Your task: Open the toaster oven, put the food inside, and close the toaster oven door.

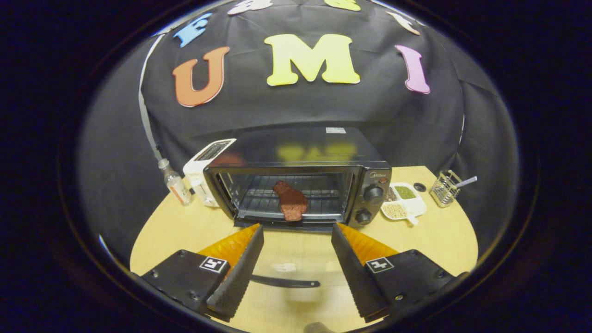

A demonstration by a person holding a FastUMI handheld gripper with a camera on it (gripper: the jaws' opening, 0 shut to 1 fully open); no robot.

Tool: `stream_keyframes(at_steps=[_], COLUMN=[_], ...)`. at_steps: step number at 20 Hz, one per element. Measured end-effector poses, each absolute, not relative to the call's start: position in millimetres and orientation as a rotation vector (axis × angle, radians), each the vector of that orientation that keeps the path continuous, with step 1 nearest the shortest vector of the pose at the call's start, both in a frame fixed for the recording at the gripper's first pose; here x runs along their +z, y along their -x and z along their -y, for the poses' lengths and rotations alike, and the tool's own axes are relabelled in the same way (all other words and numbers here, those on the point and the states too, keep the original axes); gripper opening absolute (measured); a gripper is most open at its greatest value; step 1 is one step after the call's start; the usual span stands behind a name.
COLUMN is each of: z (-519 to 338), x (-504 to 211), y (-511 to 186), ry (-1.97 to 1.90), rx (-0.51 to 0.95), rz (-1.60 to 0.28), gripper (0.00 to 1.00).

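A small clear bottle [174, 183] stood upright at the left edge of the wooden table [444, 236], just beside a white pop-up toaster [203, 169] that sat against the left flank of the black toaster oven [305, 159]. The oven's door [289, 268] lay folded down flat toward the gripper [297, 231] (its glass let the tabletop show through, and its dark handle [284, 282] ran between the fingers). A reddish-brown piece of food [290, 200] rested on the wire rack [259, 196] inside, near the front. The gripper's fingers were spread wide with nothing between them. Right of the oven's two knobs [373, 194] sat a white divided dish [403, 201] of grains, then a wire basket [444, 187].
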State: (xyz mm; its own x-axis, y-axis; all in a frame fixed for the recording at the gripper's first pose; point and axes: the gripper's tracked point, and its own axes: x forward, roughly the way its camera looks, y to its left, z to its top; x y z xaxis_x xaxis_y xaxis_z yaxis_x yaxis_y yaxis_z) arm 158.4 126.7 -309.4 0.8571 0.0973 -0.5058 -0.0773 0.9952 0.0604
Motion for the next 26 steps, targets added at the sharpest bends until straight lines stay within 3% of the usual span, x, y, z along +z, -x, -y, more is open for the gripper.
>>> stream_keyframes(at_steps=[12, 26], z=[-124, -145], x=[-408, -482], y=[-61, -87], ry=[-0.026, -0.032], rx=[0.120, 0.082], rz=[-0.732, -0.834], gripper=[0.94, 0.94])
